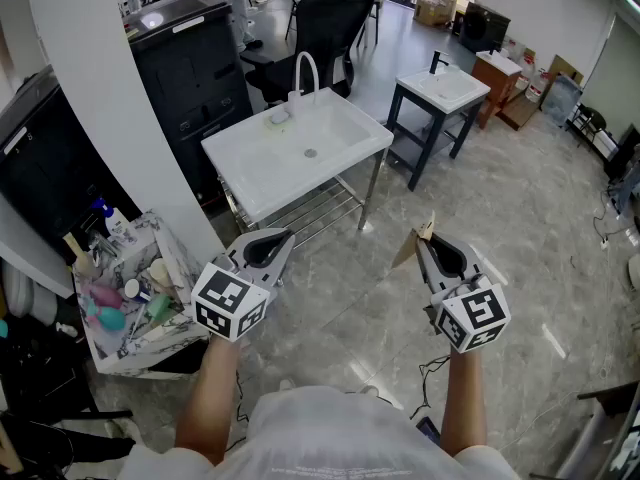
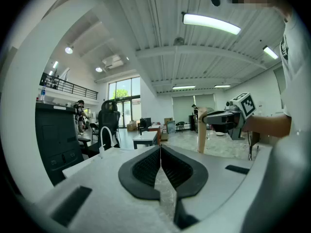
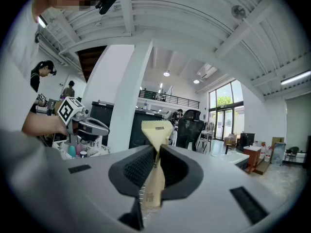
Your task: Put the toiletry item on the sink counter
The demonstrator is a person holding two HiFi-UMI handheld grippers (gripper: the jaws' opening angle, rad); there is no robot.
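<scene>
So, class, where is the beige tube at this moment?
In the head view the beige tube is at the right, clamped in the right hand-held gripper above the floor, to the right of the white sink.

Hidden between the pads of the right gripper (image 3: 155, 152): middle of the tan tube (image 3: 156, 129); print near its lower end too small to read; in the head view, only its tip visible; contents of the box (image 1: 150, 346) at near left too small to name; black cabinet (image 1: 40, 178) cut off at left edge.
</scene>
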